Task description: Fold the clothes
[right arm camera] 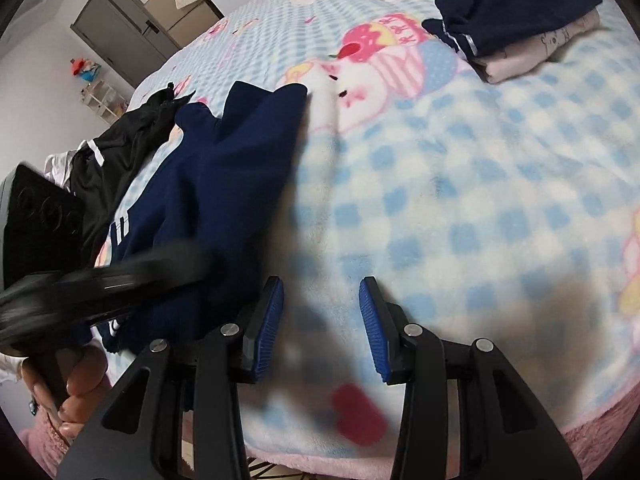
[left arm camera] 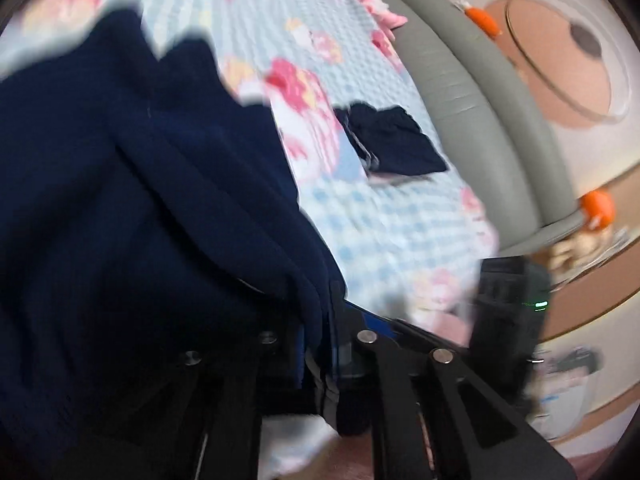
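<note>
Left gripper [left arm camera: 320, 344]: its fingers are mostly covered by the navy garment [left arm camera: 132, 208]; folds of the cloth run down between the two arms, so it is closed on the fabric. The blue pads are almost not visible in the left wrist view.
Right gripper [right arm camera: 321, 328]: the two blue pads [right arm camera: 269, 326] stand wide apart with nothing between them, only the blanket [right arm camera: 460, 208] below.
Navy garment: it lies on the left part of the bed, one end lifted up at the left gripper. In the left wrist view it fills the left half and its edges are blurred. In the right wrist view [right arm camera: 232, 168] white stripes show near its lower edge.
Hard to see: the left wrist view is smeared by motion. In the right wrist view the left gripper is only a dark blur [right arm camera: 100, 284], and the hand [right arm camera: 76, 384] under it is cut off at the frame edge.
Folded pile [right arm camera: 516, 24]: a dark navy piece lies on top of pale cloth, far on the bed. The left wrist view shows it smaller [left arm camera: 394, 140] and the pale cloth is hardly visible.
Only in right wrist view: a black garment with a white stripe [right arm camera: 120, 152] just beside the navy one; a grey cabinet [right arm camera: 120, 28] at the wall.
Only in left wrist view: a grey padded edge [left arm camera: 452, 80] along the bed.
</note>
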`<control>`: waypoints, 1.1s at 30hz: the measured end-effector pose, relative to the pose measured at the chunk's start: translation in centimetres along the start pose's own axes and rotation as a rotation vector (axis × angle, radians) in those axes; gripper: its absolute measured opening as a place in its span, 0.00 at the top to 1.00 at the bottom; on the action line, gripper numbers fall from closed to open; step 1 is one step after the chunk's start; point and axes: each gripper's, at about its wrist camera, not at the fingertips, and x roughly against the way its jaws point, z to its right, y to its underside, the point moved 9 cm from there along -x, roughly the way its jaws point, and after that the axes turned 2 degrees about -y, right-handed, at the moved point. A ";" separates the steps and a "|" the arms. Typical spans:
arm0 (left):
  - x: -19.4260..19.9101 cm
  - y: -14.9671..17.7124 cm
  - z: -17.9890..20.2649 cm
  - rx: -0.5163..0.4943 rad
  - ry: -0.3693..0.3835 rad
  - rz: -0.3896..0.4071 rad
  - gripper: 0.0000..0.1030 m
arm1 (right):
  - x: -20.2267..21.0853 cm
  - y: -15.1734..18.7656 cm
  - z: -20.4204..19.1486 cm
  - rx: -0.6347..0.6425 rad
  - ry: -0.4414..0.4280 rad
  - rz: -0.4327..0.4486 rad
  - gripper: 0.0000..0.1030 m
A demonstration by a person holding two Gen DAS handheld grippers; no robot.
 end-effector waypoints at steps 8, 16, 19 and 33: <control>13.1 -4.8 -1.9 -0.125 -0.208 0.295 0.95 | 0.7 -4.0 -7.6 0.168 -0.131 0.062 0.52; 13.2 2.8 -13.7 -0.035 -0.464 0.187 0.92 | -8.2 0.5 -13.9 0.368 -0.069 -0.115 0.47; 14.2 3.3 -13.3 -0.042 -0.468 0.257 0.92 | -8.4 1.3 -13.4 0.387 -0.029 -0.083 0.48; 16.0 4.5 -18.7 0.236 -0.456 0.244 0.61 | -9.2 -0.6 -11.3 0.223 -0.120 -0.117 0.25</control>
